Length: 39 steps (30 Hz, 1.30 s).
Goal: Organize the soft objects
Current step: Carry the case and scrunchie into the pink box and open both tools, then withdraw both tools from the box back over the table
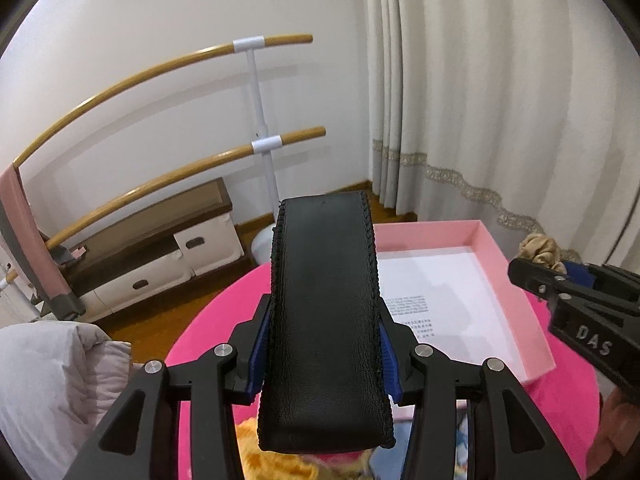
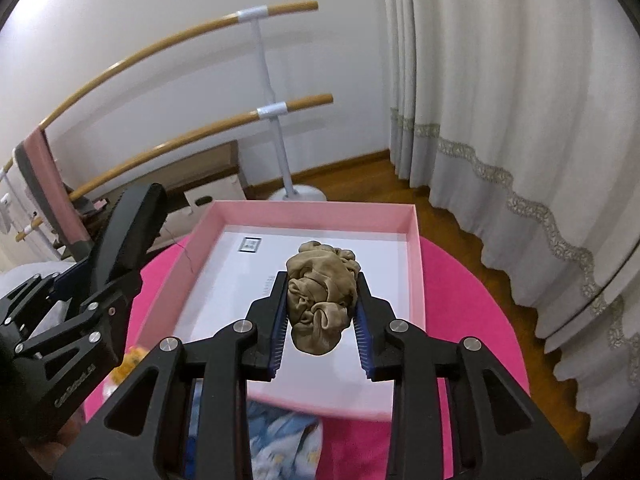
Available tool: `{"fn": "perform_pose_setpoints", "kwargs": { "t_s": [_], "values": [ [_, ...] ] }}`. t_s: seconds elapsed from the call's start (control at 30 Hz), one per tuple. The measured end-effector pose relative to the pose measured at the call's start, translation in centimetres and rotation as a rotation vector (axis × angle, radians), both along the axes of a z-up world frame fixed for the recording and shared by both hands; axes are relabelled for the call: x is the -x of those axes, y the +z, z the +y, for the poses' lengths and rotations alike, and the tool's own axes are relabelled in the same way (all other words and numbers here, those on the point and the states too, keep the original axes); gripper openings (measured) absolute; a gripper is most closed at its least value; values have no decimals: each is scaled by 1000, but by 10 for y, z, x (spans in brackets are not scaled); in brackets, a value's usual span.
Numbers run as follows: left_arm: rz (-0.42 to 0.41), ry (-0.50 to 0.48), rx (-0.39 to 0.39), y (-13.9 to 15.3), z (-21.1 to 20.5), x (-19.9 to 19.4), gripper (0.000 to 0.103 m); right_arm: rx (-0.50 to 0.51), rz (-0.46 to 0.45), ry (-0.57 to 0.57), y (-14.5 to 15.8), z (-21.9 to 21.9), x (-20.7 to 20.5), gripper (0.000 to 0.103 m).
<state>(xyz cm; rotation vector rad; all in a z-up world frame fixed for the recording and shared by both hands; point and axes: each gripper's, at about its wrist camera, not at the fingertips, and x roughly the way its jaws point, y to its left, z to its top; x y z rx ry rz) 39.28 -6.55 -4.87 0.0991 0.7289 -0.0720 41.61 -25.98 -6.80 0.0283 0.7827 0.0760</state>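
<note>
Cargo sits in both claws. Right claw (image 2: pixel 320 312) is clamped on a crumpled tan cloth bundle (image 2: pixel 322 300), hanging directly over the white floor of the pink box (image 2: pixel 414 264) — the drop lies straight below. Left claw (image 1: pixel 324 344) pinches a black leather sleeve (image 1: pixel 324 312), its long axis running forward along the fingers, the box ahead and to its right. Box holds nothing yet, bar printed paper.

White wall (image 1: pixel 140 20), cream curtains (image 1: pixel 500 100) with lace trim, wooden floor (image 2: pixel 360 176), two-rail ballet barre (image 2: pixel 276 108), low drawer cabinet (image 1: pixel 160 256)
</note>
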Motion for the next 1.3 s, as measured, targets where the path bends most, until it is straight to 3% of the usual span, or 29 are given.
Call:
{"fn": "perform_pose_setpoints", "kwargs": {
  "t_s": [0.33, 0.43, 0.5, 0.6, 0.77, 0.83, 1.17, 1.3],
  "values": [
    [87, -12, 9, -10, -27, -90, 44, 13, 82, -11, -29, -3, -31, 32],
    [107, -20, 5, -11, -27, -108, 45, 18, 84, -17, -30, -2, -34, 45],
    [117, -23, -4, -12, -27, -118, 51, 14, 78, -17, -31, -2, -35, 72],
    [106, -12, -14, -8, -27, -124, 66, -4, 66, -25, -28, -6, -32, 78],
    [32, 8, -1, 10, -19, -113, 96, -18, 16, -70, -17, -14, -16, 103],
    [5, 14, 10, 17, -14, -102, 103, -34, -1, -66, -10, -15, -8, 103],
    [-117, 28, 38, 54, 0, -51, 103, -13, -134, -72, 32, -1, 54, 103],
    [-148, 41, 56, 51, 17, 0, 103, -22, -187, -76, 46, 6, 88, 103]
  ]
}}
